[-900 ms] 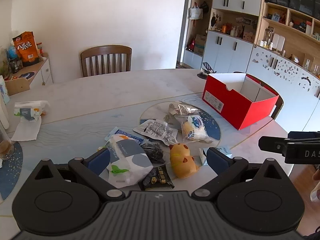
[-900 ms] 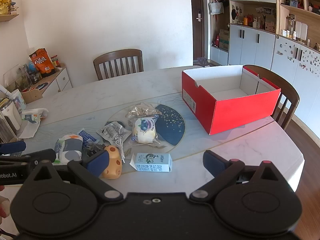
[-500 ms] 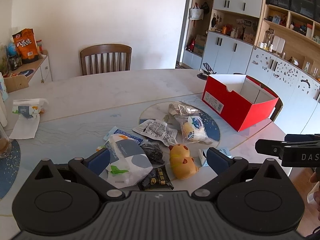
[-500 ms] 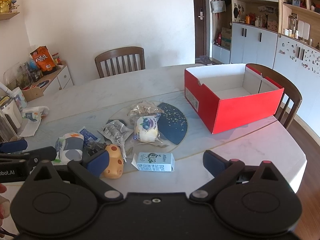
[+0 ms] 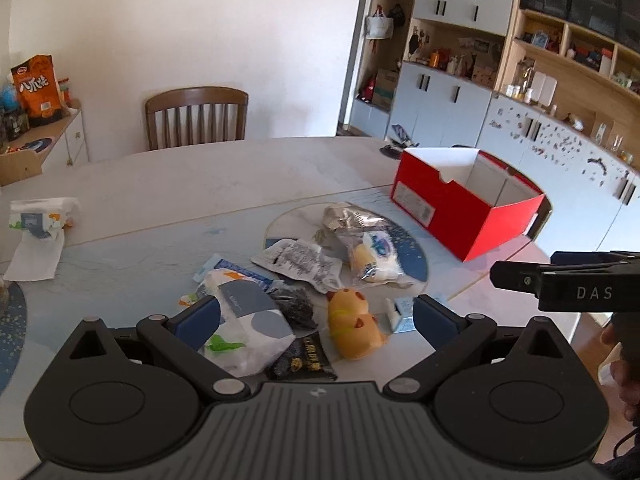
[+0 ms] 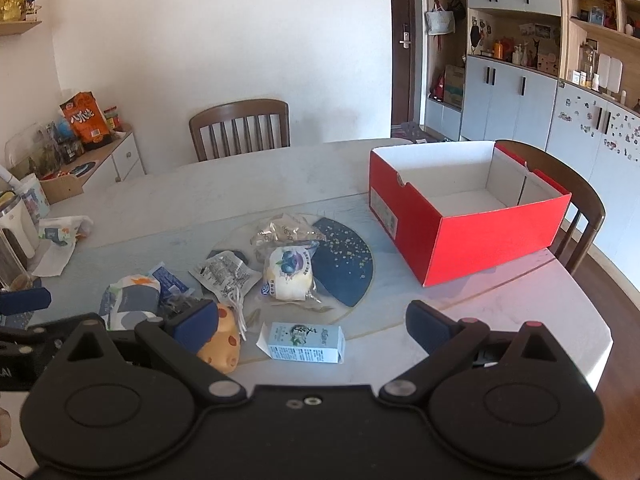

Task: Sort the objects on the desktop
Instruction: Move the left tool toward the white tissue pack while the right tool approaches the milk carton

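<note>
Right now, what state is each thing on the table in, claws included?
Left claw: open, holding nothing.
Right claw: open, holding nothing.
Red box: lid off, looks empty inside.
Small carton: lying on its side, end flap open.
Yellow toy: lying on the table.
Bun packet: sealed, lying flat.
Tissue pack: lying flat.

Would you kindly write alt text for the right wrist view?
Open right tongs hover over a small carton on a marble table, with snack packets beyond and an empty red box to the right.
</note>
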